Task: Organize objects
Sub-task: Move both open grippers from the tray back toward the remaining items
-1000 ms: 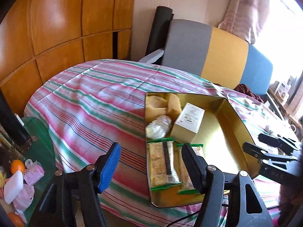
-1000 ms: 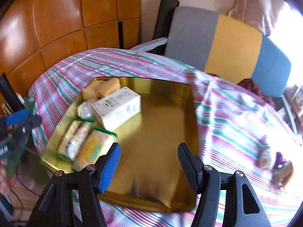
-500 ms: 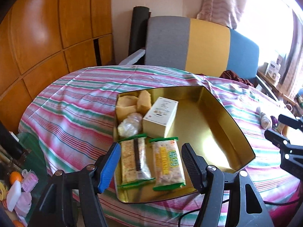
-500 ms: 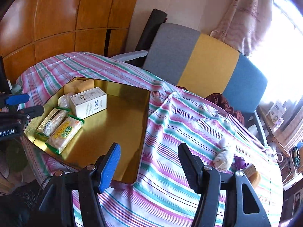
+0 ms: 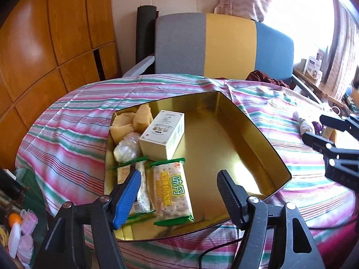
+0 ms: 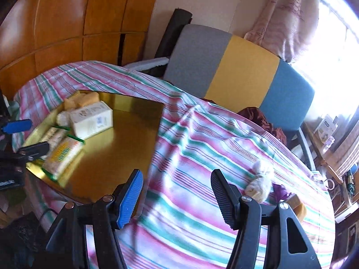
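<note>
A gold tray [image 5: 224, 148] lies on the striped tablecloth [image 5: 74, 134]. Along its left side are a white box [image 5: 163, 132], two green-edged cracker packs [image 5: 171, 192], a clear-wrapped ball [image 5: 126, 145] and yellow-brown pieces [image 5: 132, 121]. My left gripper [image 5: 178, 179] hangs over the tray's near end with its jaws opening and nothing gripped; the cracker packs lie below the gap. My right gripper [image 6: 177, 177] is open over bare cloth right of the tray [image 6: 116, 157]. Further right lie a white wrapped bundle [image 6: 260, 181] and a yellow-brown block [image 6: 298, 206].
A grey, yellow and blue chair [image 5: 224, 44] stands behind the table. Wood panelling [image 5: 44, 44] fills the left. A low glass table [image 5: 33, 179] with small items sits at lower left. The right gripper [image 5: 314, 127] shows at the left view's right edge.
Both grippers have swung to the right. The tray slid toward the middle of the left view and out to the left of the right view, where the loose bundle and block came in.
</note>
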The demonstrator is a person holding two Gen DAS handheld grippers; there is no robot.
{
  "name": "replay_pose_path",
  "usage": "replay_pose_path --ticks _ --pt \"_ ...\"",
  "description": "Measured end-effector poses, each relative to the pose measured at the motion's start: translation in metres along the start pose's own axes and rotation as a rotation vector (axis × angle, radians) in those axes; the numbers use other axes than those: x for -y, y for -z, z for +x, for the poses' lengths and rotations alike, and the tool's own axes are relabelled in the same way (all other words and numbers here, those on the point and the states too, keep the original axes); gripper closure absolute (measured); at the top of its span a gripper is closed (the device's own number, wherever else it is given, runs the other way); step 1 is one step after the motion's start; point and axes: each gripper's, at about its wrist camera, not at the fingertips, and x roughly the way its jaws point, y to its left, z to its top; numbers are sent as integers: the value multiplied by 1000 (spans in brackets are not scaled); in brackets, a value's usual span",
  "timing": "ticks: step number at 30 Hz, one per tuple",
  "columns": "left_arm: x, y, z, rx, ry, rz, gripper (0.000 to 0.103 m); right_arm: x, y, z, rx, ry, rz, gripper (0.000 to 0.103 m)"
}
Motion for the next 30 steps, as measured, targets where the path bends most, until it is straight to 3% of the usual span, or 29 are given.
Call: replay_pose_path --ticks 3,7,13,18,21,30 --pt "3 0 4 -7 0 7 32 23 4 6 3 57 -9 39" --pt "6 -2 7 -6 0 15 32 84 23 18 -4 191 110 39" --pt "24 -16 9 16 15 54 32 206 84 26 -97 336 659 39" --pt "52 -35 10 43 64 82 32 258 124 9 -90 376 971 39" --pt "74 -44 10 59 103 124 32 271 143 10 -115 339 1087 39" --pt "144 -62 22 40 207 222 32 274 148 16 -132 266 1132 39"
